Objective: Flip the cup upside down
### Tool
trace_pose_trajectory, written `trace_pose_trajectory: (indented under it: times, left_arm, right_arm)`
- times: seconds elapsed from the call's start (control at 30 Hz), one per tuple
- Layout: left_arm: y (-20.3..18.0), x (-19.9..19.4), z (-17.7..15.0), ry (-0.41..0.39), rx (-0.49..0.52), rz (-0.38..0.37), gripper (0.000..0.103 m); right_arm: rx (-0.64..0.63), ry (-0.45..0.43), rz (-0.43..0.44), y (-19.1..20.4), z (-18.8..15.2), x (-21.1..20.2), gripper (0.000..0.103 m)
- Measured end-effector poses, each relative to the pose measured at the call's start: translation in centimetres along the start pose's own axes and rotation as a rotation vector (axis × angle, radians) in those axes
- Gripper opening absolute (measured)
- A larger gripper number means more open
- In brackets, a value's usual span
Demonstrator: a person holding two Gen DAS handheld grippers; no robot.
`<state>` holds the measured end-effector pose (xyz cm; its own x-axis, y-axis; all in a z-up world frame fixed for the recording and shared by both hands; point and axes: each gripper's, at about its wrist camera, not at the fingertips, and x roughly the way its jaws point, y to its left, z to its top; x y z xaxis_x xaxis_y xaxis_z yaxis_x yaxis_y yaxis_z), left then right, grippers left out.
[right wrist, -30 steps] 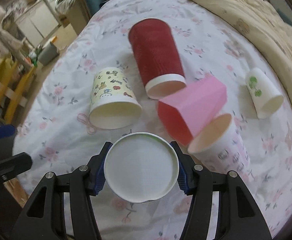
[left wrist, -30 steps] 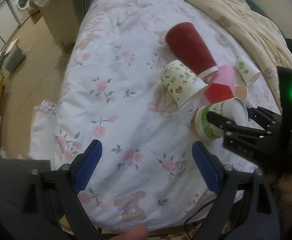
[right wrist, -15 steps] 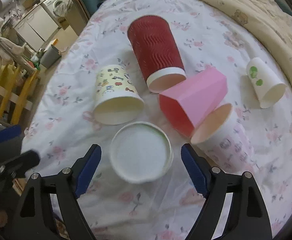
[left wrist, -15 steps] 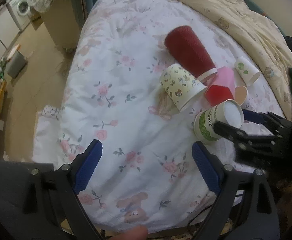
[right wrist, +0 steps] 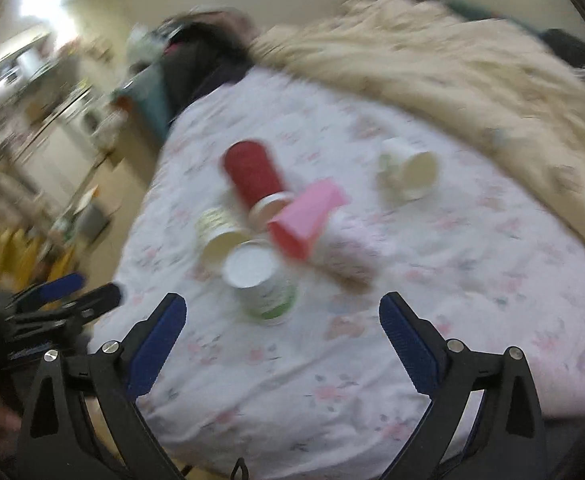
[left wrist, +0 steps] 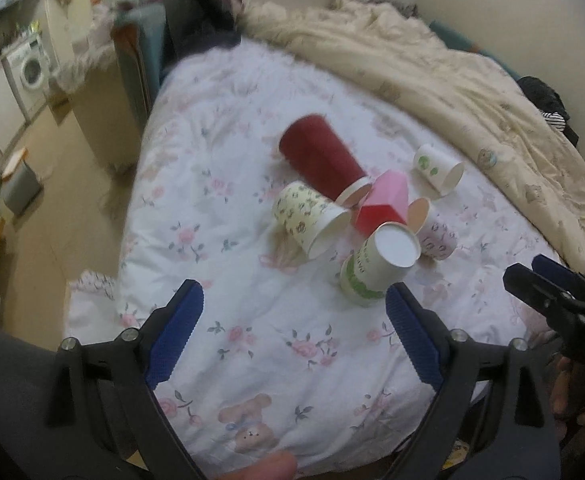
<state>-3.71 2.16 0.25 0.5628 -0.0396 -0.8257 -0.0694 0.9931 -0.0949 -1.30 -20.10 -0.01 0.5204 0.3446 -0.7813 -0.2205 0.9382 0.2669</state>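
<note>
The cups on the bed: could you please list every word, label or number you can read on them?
Green-banded white paper cup, standing upside down: green lettering on its wall, too blurred and foreshortened to read.
Yellow patterned paper cup, small white cup with green dots: pictures only, no readable text.
Red ribbed paper cup, pink faceted cup: none visible.

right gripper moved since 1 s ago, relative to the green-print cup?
Yes. The right gripper was shut on the green-print cup then; now it is open and has drawn back toward the bed's near edge, while the cup stands base-up beside the pink cup.
</note>
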Motion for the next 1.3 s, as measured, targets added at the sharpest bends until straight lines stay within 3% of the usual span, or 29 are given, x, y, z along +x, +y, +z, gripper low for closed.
trace_pose_trajectory:
  times: [0.23, 0.43, 1.3]
  left_arm:
    - [-0.7, -2.1, -1.5, -0.116, 0.017, 0.076, 0.103]
    - [-0.8, -1.1, -2.0, -0.094, 0.014, 0.113, 0.103]
    - [-0.4, -0.7, -2.1, -0.072, 0.005, 0.084, 0.103]
  right_arm:
    - [-0.024, -0.094, -0.076, 0.4, -2.9, -1.5, 0.1]
    - [-0.09, -0.097, -0.108, 1.5, -3.5, -0.8, 0.1]
    - [-0.021, -0.096, -0.102, 0.4, -3.3, -0.6, 0.1]
